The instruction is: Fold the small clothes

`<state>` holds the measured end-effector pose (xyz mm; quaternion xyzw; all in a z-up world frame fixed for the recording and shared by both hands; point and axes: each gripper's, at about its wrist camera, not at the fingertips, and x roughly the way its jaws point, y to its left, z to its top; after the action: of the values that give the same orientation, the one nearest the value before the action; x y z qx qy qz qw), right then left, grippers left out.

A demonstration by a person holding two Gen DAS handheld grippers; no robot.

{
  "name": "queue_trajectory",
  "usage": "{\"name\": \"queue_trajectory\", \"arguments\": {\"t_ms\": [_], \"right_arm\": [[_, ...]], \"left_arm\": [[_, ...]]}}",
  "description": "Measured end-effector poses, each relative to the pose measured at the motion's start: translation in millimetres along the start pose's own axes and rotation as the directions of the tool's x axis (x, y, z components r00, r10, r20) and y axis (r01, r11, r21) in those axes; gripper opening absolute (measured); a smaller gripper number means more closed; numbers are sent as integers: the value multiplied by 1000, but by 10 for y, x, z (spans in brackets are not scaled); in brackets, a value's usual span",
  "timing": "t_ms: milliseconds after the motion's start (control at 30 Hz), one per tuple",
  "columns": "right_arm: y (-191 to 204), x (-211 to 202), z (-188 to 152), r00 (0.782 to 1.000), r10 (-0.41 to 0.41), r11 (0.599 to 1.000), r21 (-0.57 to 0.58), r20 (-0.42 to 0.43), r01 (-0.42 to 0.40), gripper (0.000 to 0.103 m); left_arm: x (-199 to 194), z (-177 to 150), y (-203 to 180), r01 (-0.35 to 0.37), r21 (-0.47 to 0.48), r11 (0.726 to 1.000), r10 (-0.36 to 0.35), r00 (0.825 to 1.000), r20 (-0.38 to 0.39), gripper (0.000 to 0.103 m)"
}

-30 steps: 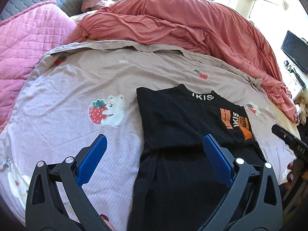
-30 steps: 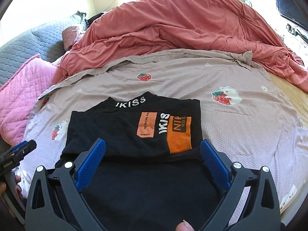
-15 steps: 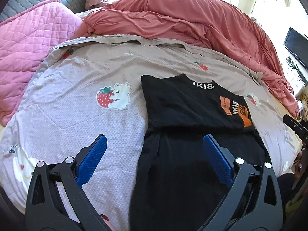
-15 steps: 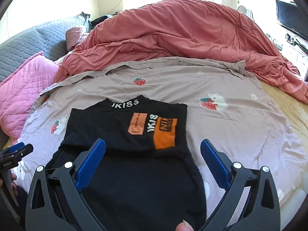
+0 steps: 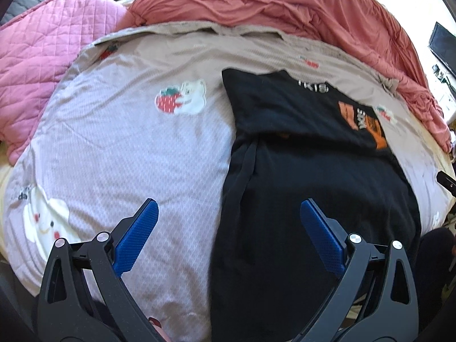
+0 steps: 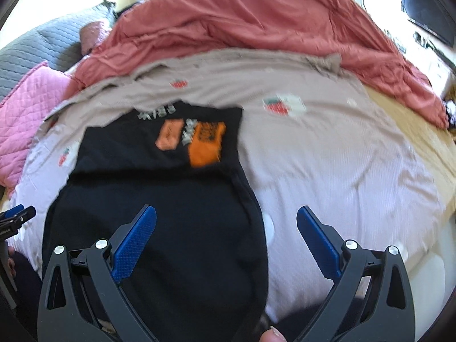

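Observation:
A black T-shirt (image 5: 307, 171) with orange patches and white lettering lies flat on the bed, its sides folded in so it forms a long strip; it also shows in the right wrist view (image 6: 159, 199). My left gripper (image 5: 228, 213) is open and empty, held above the shirt's lower left edge. My right gripper (image 6: 226, 219) is open and empty, above the shirt's lower right edge. The right gripper's tip (image 5: 446, 181) shows at the right edge of the left wrist view. The left gripper's tip (image 6: 15, 218) shows at the left edge of the right wrist view.
The shirt lies on a mauve sheet with strawberry-bear prints (image 5: 128, 142). A rumpled coral duvet (image 5: 285, 8) is heaped at the back. A pink quilted blanket (image 5: 48, 45) lies at the left. A dark screen (image 6: 424, 8) stands at the right.
Both grippers have drawn back toward the near edge of the bed and apart, so the whole shirt now shows. Both stay open. The shirt has not moved.

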<state>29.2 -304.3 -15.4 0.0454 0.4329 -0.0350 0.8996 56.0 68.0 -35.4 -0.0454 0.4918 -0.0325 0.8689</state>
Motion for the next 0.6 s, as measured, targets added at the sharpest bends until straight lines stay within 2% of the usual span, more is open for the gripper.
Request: {"name": "queue_trajectory", "arguments": {"t_ms": [200,333,433,500,600], "right_arm": [[-179,96,-201,994,-3,998,69,-108,10,98],[-187,150,-291,987,8,998,68,-161,3,98],[-129,253,-371,973,-22,999,41,-229,32,98],[-74,362,-438,956,-72,997,1,-285,75,98],[-51,474,-500,937,-108,994,-30,-331,104,98]], "left_arm": [[61,-131,33,12,-6,1000,-13,998,-58,94],[122,-220,92,35,-38,999,-39,993,-108,94],[174,-309,140,33,-58,998,-42,987,-153,94],[209,-362,159,36,-68,997,-48,982,-182,94],[232,-439,166,70,-88,994,-87,975,-206,94]]}}
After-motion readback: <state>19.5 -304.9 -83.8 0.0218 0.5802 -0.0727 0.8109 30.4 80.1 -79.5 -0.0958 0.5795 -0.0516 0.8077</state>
